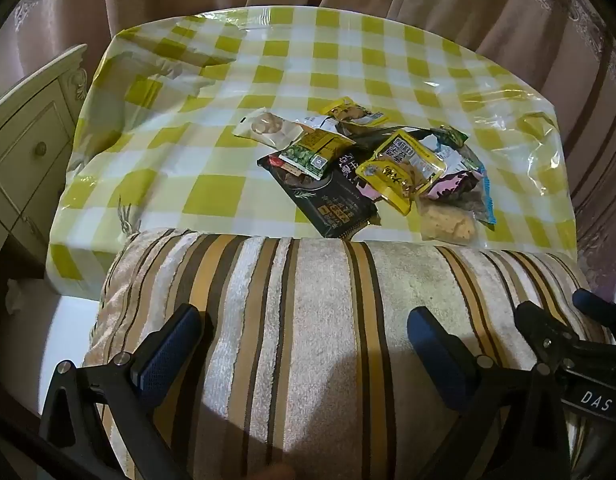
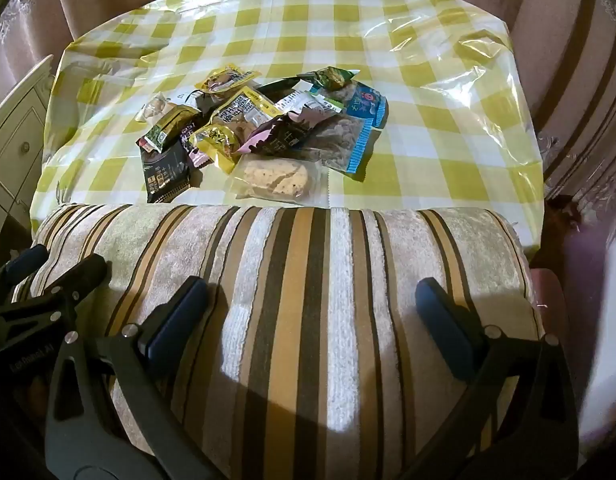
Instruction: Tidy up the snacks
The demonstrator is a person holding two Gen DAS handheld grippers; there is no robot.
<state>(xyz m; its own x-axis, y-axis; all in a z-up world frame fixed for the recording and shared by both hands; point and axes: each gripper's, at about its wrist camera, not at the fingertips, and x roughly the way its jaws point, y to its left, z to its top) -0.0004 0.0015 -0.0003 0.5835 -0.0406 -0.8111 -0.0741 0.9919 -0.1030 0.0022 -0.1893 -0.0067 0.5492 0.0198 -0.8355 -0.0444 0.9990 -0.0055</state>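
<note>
1. Left gripper [image 1: 304, 340] and right gripper [image 2: 312, 312]: jaws spread, holding nothing, both over the near striped cushion [image 2: 292, 280].
2. Snack packets [image 2: 248, 128] piled on the checked tablecloth [image 2: 428, 152], beyond the cushion.

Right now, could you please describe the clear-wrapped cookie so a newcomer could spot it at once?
Find the yellow-checked tablecloth and the snack pile on it. The cookie packet lies at the pile's near edge, closest to the striped cushion. Unlike its printed neighbours, its wrapper is see-through, showing a pale, speckled round cookie.
</note>
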